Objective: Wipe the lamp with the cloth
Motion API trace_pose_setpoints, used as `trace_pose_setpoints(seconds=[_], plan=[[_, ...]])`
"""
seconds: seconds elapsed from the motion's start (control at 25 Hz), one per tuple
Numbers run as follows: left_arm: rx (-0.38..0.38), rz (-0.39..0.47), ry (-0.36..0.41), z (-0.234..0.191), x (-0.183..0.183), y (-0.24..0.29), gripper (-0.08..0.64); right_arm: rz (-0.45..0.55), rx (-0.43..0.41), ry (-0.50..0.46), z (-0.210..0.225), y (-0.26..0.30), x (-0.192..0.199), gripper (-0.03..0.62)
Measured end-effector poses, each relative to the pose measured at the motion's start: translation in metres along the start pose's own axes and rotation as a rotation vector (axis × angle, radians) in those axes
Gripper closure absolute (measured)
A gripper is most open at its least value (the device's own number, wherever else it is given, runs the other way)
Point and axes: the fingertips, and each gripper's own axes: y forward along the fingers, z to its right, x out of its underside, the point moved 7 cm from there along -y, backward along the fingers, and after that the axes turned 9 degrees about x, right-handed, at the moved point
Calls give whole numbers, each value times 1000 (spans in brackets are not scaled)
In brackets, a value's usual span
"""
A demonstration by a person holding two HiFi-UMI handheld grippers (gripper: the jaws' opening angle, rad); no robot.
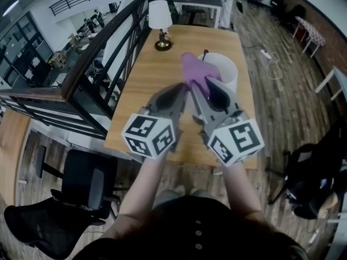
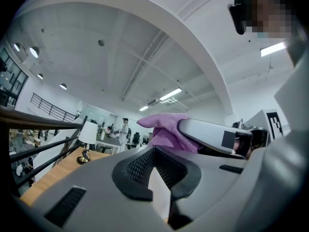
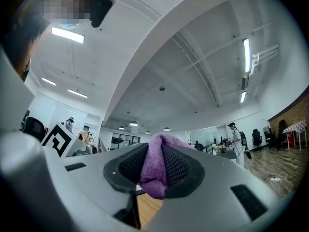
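Note:
A small lamp with a white shade and brass foot stands at the far end of the wooden table; the left gripper view shows this lamp far off at the left. My right gripper is shut on a purple cloth, which sticks up past its tips over the table's middle. The cloth is pinched between the black pads of the right gripper. My left gripper is held close beside it, jaws shut with nothing in them. Both are raised, well short of the lamp.
A white bucket stands on the table just right of the cloth. A black railing runs along the table's left side. A black office chair is at the lower left and a dark bag at the right.

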Motion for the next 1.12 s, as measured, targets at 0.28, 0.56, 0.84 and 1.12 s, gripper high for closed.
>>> trace_pose_setpoints(seconds=[0.28, 0.56, 0.84, 1.12], plan=[[-15, 26, 31, -13, -15, -1, 549, 25, -30, 19, -5, 20, -5, 515], [-29, -8, 7, -23, -3, -1, 549, -72, 7, 63, 1, 31, 32, 515], [-44, -30, -19, -28, 11, -1, 549, -131, 26, 107, 5, 33, 54, 515], [-56, -72, -62, -28, 35, -1, 549, -179, 38, 127, 6, 26, 75, 515]])
